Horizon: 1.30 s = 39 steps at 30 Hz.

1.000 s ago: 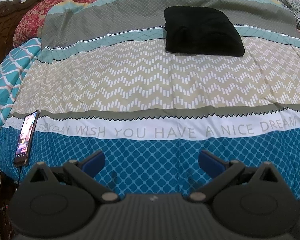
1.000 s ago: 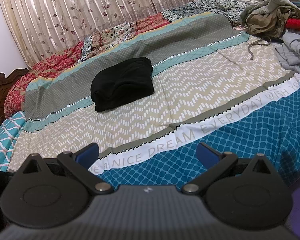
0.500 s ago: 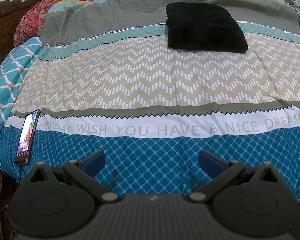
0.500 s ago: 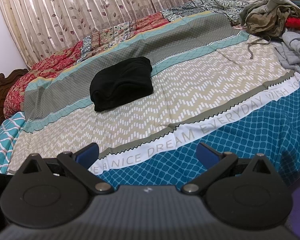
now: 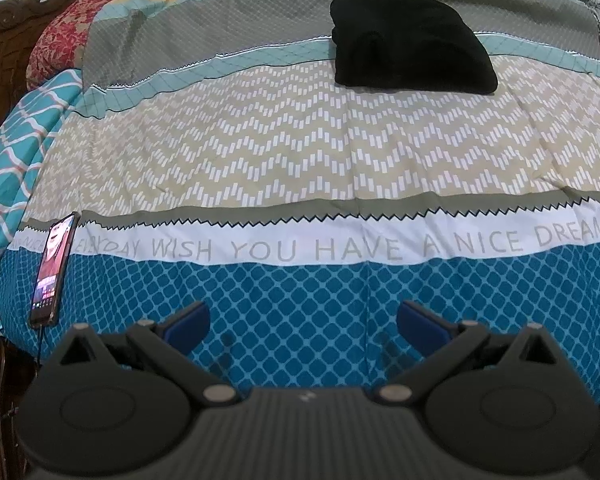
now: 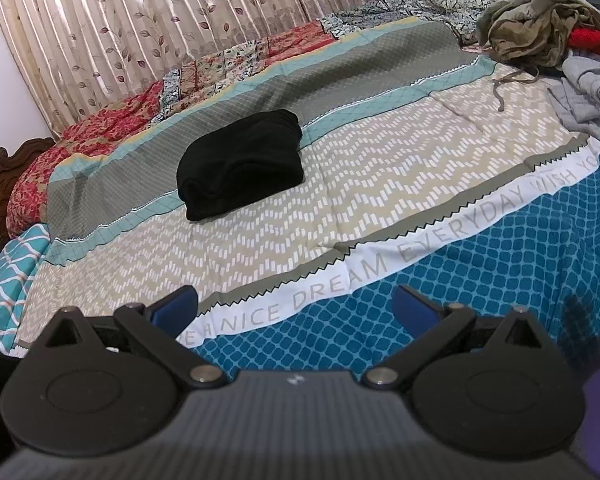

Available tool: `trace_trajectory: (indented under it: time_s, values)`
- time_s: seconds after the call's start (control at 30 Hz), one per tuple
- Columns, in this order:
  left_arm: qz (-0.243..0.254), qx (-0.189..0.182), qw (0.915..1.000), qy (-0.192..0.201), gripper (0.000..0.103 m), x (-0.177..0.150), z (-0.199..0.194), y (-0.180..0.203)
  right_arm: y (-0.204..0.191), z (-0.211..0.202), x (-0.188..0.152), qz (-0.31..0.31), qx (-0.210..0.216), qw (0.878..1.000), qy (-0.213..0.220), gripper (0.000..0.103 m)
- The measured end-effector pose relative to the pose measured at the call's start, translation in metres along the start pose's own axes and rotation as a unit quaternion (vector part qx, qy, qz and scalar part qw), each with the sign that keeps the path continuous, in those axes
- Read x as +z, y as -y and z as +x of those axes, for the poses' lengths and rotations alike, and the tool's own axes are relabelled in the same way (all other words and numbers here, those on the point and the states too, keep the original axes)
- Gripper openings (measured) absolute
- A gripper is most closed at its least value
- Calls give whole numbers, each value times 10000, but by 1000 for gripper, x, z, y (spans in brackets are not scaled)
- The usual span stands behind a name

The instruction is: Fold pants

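Black pants lie folded in a compact bundle on the far part of the bed; they also show in the right wrist view. My left gripper is open and empty over the blue patterned near edge of the bedspread, well short of the pants. My right gripper is open and empty over the near edge too, with the pants far ahead and to its left.
A lit phone lies at the bed's left edge with a cable. A heap of unfolded clothes sits at the bed's far right. A wooden headboard is on the left and curtains hang behind.
The left wrist view has shifted slightly, so the pants and bedspread sit a little lower in frame. Both grippers stay open and empty. The pants have not moved.
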State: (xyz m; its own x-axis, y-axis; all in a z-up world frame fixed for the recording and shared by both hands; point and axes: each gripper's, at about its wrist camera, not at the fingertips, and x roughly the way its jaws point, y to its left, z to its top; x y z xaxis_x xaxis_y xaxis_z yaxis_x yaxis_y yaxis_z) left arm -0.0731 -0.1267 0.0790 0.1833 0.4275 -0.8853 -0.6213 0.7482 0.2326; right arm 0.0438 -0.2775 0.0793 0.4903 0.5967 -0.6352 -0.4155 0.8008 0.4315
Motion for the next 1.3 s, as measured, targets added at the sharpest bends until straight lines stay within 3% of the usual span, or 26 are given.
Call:
trace_trajectory:
  time_s: [1.13, 1.3]
  values:
    - [17, -40, 10000, 35, 103, -2, -1, -1, 3, 3, -1, 9, -14, 10000, -53, 103]
    - [119, -139, 9995, 241, 103, -2, -8, 2, 2, 3, -1, 5, -24, 10000, -26, 103]
